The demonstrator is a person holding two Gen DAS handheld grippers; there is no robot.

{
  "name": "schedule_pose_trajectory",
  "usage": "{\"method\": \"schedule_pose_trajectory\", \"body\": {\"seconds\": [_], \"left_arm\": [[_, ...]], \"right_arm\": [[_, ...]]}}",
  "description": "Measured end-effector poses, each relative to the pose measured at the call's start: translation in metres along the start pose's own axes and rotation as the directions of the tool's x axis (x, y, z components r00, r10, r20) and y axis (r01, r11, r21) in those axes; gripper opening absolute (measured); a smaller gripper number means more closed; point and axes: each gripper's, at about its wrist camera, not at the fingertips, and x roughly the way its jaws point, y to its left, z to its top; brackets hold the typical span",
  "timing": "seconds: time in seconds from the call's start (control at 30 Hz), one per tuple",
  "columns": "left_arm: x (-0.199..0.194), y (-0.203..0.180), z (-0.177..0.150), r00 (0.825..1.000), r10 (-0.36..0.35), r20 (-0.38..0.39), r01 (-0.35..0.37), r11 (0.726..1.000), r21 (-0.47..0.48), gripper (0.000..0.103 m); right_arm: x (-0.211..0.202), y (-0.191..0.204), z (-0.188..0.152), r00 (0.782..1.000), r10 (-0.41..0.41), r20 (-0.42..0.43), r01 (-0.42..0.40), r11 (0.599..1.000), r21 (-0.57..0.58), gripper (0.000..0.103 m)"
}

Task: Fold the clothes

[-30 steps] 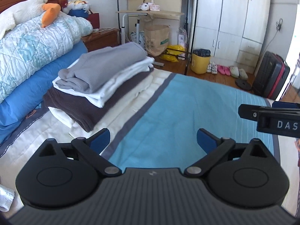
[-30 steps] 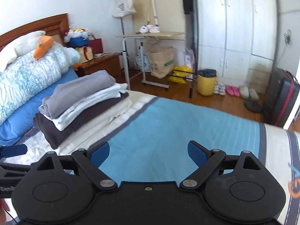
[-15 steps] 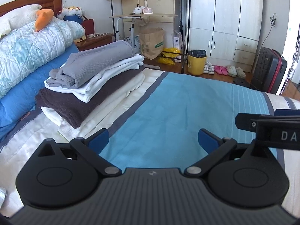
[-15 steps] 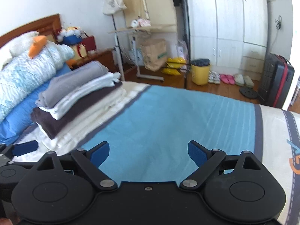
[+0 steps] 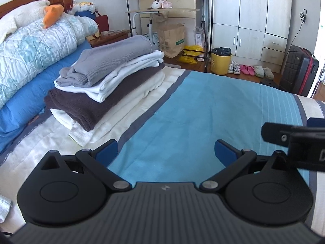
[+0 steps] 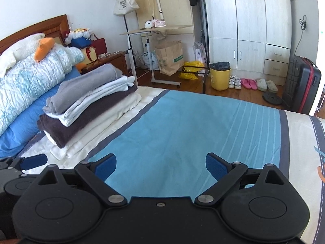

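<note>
The left gripper (image 5: 165,150) is held above the bed with its blue-padded fingers (image 5: 106,150) spread wide apart, and nothing is gripped between them. The right gripper (image 6: 160,163) is likewise held with its fingers (image 6: 215,165) well apart and empty. Part of the right gripper is seen at the right edge of the left wrist view, and a blue pad of the left gripper is seen at the lower left of the right wrist view, so the two tools are placed side by side.

Beneath both grippers a bedspread (image 5: 203,109) is spread, with a broad blue panel bordered by a dark stripe and a cream band. On the cream band, to the left of the grippers and apart from them, a stack of folded clothes (image 5: 105,85) is laid. A grey garment (image 5: 113,61) is set on top, a white one (image 5: 130,75) under it, a dark brown one (image 5: 85,105) lower, and cream pieces (image 5: 113,120) at the bottom.

Behind the stack a quilted duvet (image 5: 36,46) is piled on a blue pillow (image 5: 26,93), with an orange soft item (image 5: 51,14) on top. Past the foot of the bed a yellow bin (image 6: 220,76), a paper bag (image 6: 169,58), shoes (image 6: 249,83), a white wardrobe (image 6: 249,20) and a dark suitcase (image 6: 302,83) are seen on the wooden floor.
</note>
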Motion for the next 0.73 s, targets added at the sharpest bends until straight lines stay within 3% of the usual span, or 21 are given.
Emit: {"method": "schedule_pose_trajectory", "body": {"seconds": [0.5,0.73], "left_arm": [[0.001,-0.007,-0.004,1.0,0.012,0.001,-0.012,0.999,0.039,0.103],[0.001,-0.011,-0.004,0.999,0.036,-0.018,-0.034,0.998,0.054,0.103]], "right_arm": [[0.004,-0.001,-0.008,1.0,0.014,-0.026,-0.013,0.999,0.032,0.097],[0.007,-0.014,-0.009,0.996,0.059,-0.067,-0.049,0.988,0.144,0.097]]}}
